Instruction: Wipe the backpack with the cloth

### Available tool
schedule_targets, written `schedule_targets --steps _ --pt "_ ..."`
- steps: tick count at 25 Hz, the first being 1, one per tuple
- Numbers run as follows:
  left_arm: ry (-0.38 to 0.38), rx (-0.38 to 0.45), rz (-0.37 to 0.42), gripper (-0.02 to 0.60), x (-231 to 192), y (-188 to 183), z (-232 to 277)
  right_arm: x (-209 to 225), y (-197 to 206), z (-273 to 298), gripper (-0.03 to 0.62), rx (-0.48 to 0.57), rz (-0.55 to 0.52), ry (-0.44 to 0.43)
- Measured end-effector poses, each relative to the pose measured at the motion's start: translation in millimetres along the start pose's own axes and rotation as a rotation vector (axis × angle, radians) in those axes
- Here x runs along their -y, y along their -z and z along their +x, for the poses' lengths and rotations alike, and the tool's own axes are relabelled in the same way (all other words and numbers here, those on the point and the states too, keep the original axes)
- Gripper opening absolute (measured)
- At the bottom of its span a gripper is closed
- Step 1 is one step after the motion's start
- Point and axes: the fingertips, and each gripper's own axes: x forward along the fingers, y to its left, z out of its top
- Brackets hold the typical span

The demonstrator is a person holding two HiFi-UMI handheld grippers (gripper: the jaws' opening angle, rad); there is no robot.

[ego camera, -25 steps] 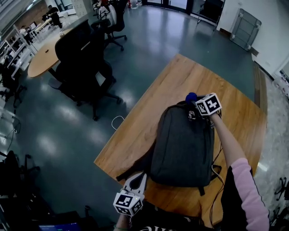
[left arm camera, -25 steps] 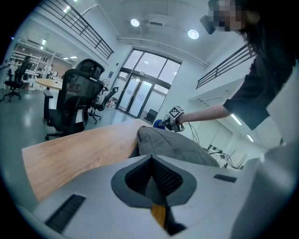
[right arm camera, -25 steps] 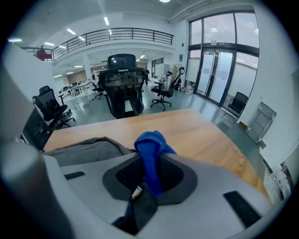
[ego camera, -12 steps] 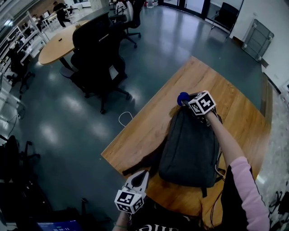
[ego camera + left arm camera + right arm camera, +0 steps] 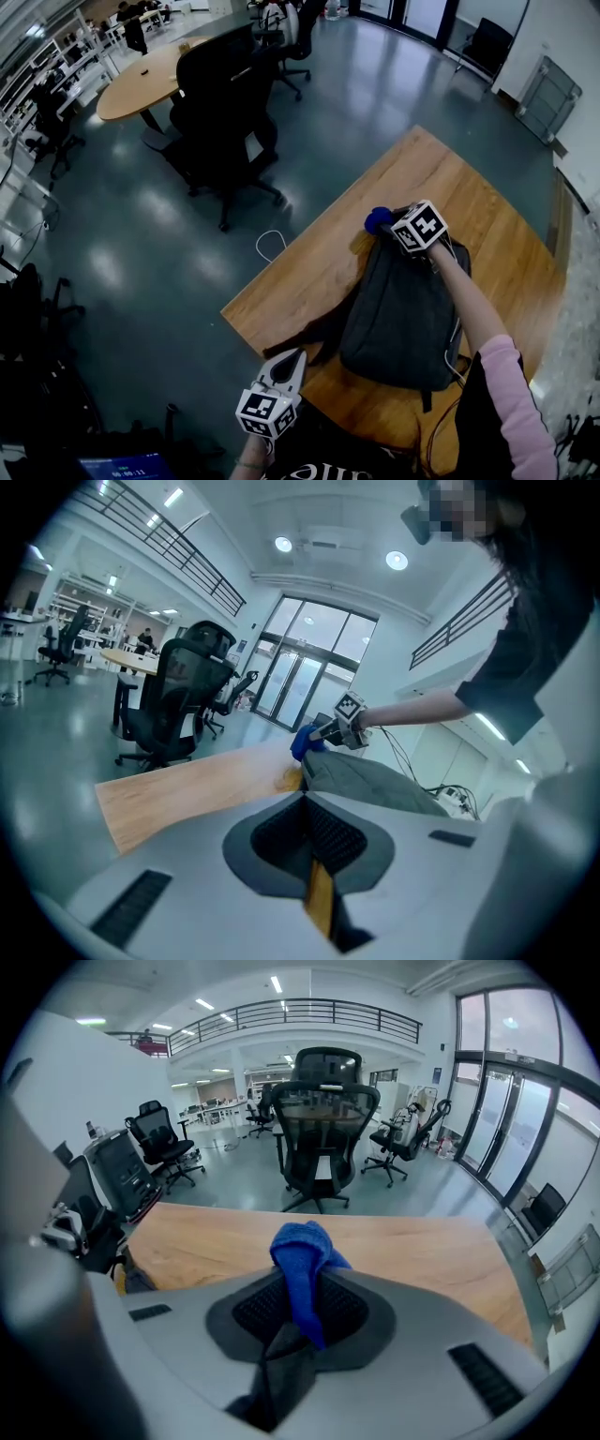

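A dark grey backpack (image 5: 405, 309) lies flat on the wooden table (image 5: 319, 262). My right gripper (image 5: 387, 226) is at the backpack's far top end, shut on a blue cloth (image 5: 378, 219) that bulges out past its jaws. In the right gripper view the cloth (image 5: 302, 1269) is pinched between the jaws. My left gripper (image 5: 287, 366) hovers off the table's near edge by the backpack's strap, shut with nothing in it. The left gripper view shows the backpack (image 5: 370, 778) and the cloth (image 5: 304, 742) beyond it.
Black office chairs (image 5: 225, 112) stand on the blue-grey floor left of the table, with a round wooden table (image 5: 141, 89) behind them. A white cable (image 5: 270, 246) lies on the floor by the table's left edge. Thin cables (image 5: 454, 347) run beside the backpack's right side.
My right gripper with the cloth has shifted left along the top end of the backpack. The head view has swung, so the table sits further right. The left gripper has stayed put.
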Motion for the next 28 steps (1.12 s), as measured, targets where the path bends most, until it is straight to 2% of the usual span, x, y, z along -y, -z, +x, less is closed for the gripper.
schedule_targets --steps 7,16,22,28 --pt "0.021 0.006 0.019 0.000 4 0 7 -55 8 -15 0.066 0.012 -0.071 -0.087" --pt "0.056 0.025 0.052 0.000 24 -11 -4 -160 16 -63 0.066 0.081 -0.146 -0.203" --pt "0.044 0.044 0.068 0.000 25 -13 -18 -222 23 -91 0.066 0.144 -0.115 -0.245" --pt "0.010 0.049 0.067 0.000 45 1 -60 -301 47 -140 0.066 0.187 -0.076 -0.270"
